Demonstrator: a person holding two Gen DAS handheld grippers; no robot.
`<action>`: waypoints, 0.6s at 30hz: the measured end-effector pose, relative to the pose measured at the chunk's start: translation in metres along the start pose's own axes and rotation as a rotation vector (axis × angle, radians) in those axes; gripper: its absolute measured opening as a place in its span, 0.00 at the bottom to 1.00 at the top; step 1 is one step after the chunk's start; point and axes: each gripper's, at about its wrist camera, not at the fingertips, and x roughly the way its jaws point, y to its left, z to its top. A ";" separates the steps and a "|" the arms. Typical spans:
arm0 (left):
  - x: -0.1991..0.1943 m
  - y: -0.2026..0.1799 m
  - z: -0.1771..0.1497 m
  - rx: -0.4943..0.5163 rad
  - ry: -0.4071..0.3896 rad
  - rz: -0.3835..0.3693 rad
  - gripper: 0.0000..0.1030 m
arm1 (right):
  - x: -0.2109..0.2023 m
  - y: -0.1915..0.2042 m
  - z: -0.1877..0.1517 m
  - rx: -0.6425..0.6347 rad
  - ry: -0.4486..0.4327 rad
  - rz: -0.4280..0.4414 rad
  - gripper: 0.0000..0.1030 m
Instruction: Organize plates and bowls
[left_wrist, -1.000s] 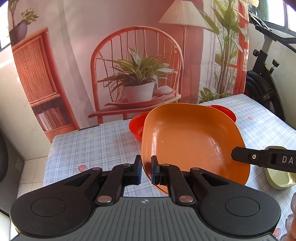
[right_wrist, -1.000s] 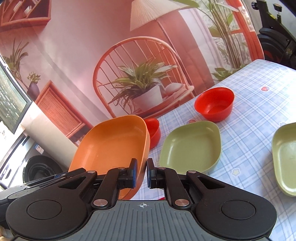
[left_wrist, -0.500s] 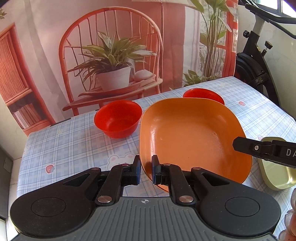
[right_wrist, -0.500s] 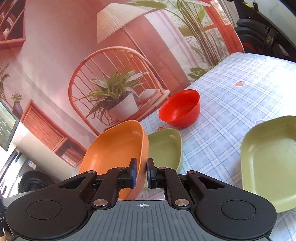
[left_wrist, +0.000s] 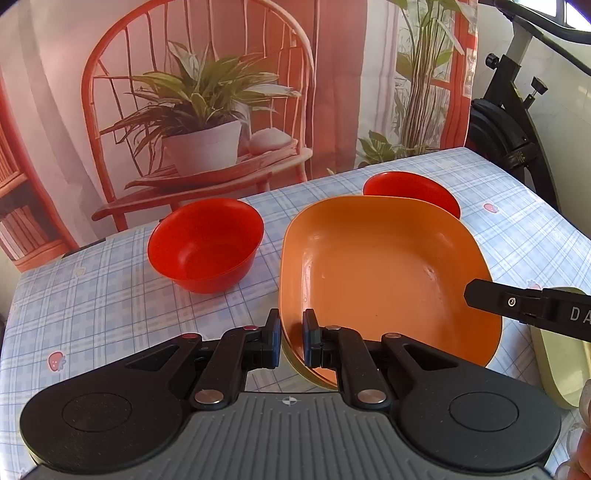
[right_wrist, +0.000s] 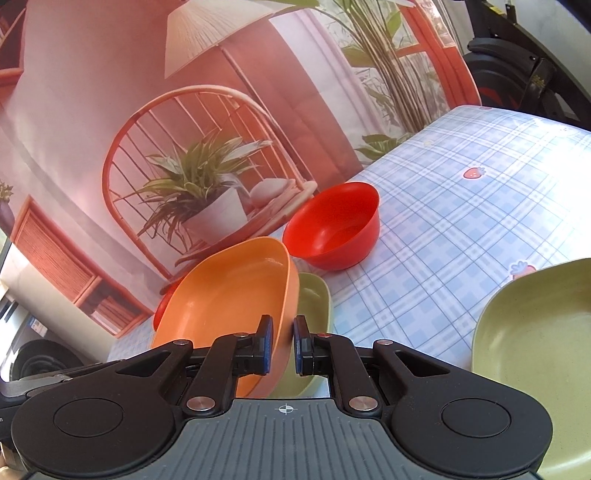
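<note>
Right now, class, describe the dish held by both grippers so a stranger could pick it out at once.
Start at the checked tablecloth in front of the chair backdrop. Near its front edge, the left gripper and right gripper pinch opposite rims of the orange plate. It is the only orange dish; its neighbours are round red bowls and green plates.

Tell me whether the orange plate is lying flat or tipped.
Tipped. The orange plate rises at a slant in the right wrist view, its lower part over the green plate, with the left gripper shut on its rim.
</note>
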 end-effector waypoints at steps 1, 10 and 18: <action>0.004 0.001 0.001 -0.001 0.005 -0.002 0.12 | 0.003 -0.002 0.000 0.008 0.006 -0.001 0.10; 0.019 0.002 -0.008 0.000 0.039 -0.010 0.14 | 0.021 -0.008 0.002 0.014 0.029 -0.022 0.09; 0.025 0.004 -0.007 0.003 0.037 -0.006 0.14 | 0.028 -0.006 0.004 -0.012 0.029 -0.029 0.09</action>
